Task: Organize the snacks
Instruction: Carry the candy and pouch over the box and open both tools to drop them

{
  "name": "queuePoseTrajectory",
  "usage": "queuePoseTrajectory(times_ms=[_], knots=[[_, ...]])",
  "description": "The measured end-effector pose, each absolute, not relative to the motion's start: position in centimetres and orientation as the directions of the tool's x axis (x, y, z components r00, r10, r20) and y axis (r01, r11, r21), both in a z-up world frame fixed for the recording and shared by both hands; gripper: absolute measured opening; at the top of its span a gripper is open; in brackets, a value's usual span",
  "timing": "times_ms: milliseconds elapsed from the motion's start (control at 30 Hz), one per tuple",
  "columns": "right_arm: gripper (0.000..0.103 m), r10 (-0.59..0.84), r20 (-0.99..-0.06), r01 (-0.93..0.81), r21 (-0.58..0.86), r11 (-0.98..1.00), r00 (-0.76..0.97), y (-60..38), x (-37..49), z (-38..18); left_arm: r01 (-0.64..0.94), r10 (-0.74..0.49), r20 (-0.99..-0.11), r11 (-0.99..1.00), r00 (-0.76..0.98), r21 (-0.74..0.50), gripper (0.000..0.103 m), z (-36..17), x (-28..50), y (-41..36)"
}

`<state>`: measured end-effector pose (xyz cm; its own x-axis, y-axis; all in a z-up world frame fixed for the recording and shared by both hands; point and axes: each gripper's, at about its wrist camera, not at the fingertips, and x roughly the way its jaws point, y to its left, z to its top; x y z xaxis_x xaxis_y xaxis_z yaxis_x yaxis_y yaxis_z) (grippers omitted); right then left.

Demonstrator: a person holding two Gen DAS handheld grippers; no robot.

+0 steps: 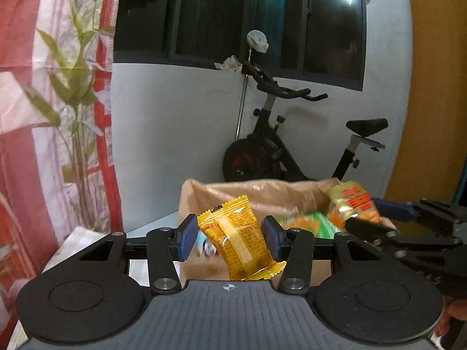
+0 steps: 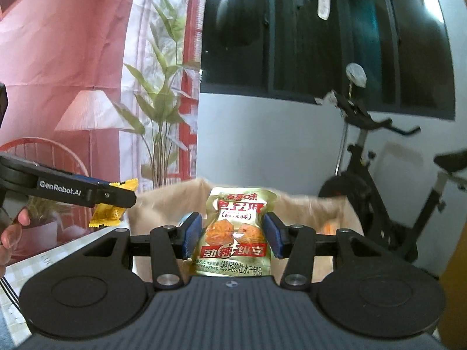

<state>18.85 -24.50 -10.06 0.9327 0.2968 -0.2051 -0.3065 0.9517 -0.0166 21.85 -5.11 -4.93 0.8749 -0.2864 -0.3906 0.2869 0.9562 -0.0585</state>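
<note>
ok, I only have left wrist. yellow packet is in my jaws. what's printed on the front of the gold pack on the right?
Observer: The gold pack has red Chinese lettering and a picture of orange cubes.
Operator: anything on the side of the left gripper?
Observer: White "GenRobot.AI" lettering on the left gripper.
Operator: whose hand on it?
Observer: A person's fingers show at its handle.

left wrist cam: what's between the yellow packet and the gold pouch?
In the left wrist view, green-and-orange snack packs inside the brown paper bag lie between the yellow packet and gold pouch.
</note>
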Motion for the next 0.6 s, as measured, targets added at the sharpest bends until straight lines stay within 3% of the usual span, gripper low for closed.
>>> queuePoseTrajectory(times_ms=[300, 467, 600], knots=[[0.05, 0.316, -0.302, -0.335, -0.009, 0.942, 0.899, -23.5, 27.9, -10.7, 0.286, -0.285, -0.459, 0.956, 0.842, -0.069, 0.052, -6.0, 28.2, -6.6], [0.059, 0.351, -0.356, -0.359, 0.046, 0.932, 0.866, -23.1, 30.1, -11.8, 0.268, -0.262, -0.487, 0.962, 0.833, -0.06, 0.072, -6.7, 29.3, -6.5], [0.061, 0.352, -0.36, -0.356, 0.058, 0.933, 0.864, -23.1, 30.1, -11.6, 0.259, -0.261, -0.49, 0.963, 0.832, -0.074, 0.072, -6.6, 28.5, -5.5]])
